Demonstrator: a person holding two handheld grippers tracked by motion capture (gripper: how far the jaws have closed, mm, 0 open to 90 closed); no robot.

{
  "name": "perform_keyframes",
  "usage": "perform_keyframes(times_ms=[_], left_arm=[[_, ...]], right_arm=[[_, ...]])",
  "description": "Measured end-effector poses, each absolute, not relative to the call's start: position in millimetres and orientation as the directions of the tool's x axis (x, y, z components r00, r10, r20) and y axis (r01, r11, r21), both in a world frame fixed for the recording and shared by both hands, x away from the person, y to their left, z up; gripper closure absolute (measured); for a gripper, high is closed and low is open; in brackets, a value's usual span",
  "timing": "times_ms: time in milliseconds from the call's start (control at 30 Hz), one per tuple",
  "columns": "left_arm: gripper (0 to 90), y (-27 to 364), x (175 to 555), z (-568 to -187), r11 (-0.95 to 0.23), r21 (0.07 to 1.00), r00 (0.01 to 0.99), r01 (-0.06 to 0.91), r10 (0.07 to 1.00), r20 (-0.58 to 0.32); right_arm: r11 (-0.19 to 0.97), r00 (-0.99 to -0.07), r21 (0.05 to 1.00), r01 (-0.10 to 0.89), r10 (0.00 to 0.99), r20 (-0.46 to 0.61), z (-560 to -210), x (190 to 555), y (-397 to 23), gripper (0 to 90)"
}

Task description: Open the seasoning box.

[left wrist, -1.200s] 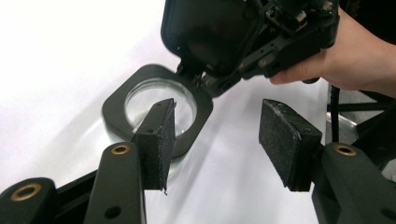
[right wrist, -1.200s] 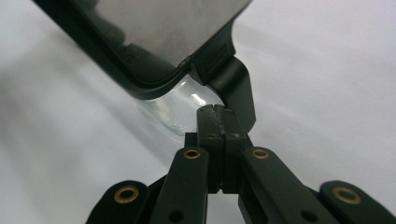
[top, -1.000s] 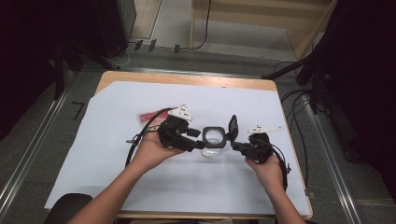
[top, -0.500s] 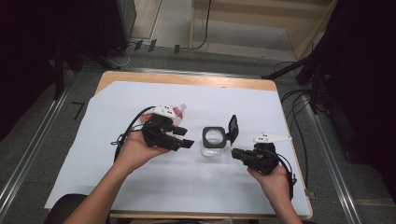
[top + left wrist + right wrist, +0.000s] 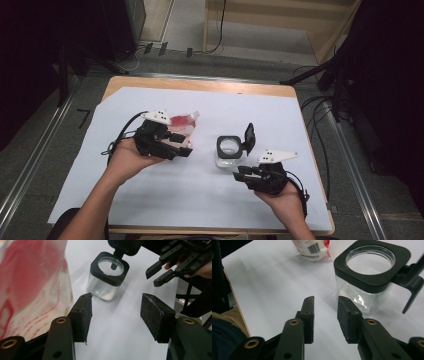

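A person sits at a wooden table covered by a white paper sheet point(image 5: 210, 195), holding a black two-jaw gripper in each hand.

The left gripper point(image 5: 186, 152) is released: its jaws stand well apart with nothing between them. Just beside its left jaw lies a crinkled clear plastic pouch with red printing point(image 5: 27, 290), close to the jaw, though contact cannot be told.

Ahead of both grippers stands a small square clear glass jar with a black collar point(image 5: 228, 150). Its black hinged lid point(image 5: 249, 137) is flipped up on the side away from the left gripper. The jar sits on the sheet between the two grippers, apart from both.

The right gripper point(image 5: 240, 175) is also released, its jaws having just been opening, with nothing between them. The jar stands just ahead and to the right of its right jaw, not touching. The pouch lies farther ahead, to the left.
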State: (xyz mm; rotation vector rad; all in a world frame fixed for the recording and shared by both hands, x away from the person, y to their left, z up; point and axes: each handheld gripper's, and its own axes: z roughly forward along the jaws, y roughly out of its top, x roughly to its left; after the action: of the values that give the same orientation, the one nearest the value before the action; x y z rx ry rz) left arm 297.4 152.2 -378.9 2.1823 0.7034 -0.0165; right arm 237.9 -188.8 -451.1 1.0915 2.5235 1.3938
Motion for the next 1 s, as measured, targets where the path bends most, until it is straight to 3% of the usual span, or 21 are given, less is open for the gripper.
perform_keyframes(times_ms=[1000], left_arm=[[44.5, 199.8, 286.9, -367.3, -0.471, 0.701, 0.801, 0.536, 0.545, -0.247]], right_arm=[[0.427, -0.816, 0.753, 0.501, 0.522, 0.247, -459.7, 238.7, -137.4, 61.3]])
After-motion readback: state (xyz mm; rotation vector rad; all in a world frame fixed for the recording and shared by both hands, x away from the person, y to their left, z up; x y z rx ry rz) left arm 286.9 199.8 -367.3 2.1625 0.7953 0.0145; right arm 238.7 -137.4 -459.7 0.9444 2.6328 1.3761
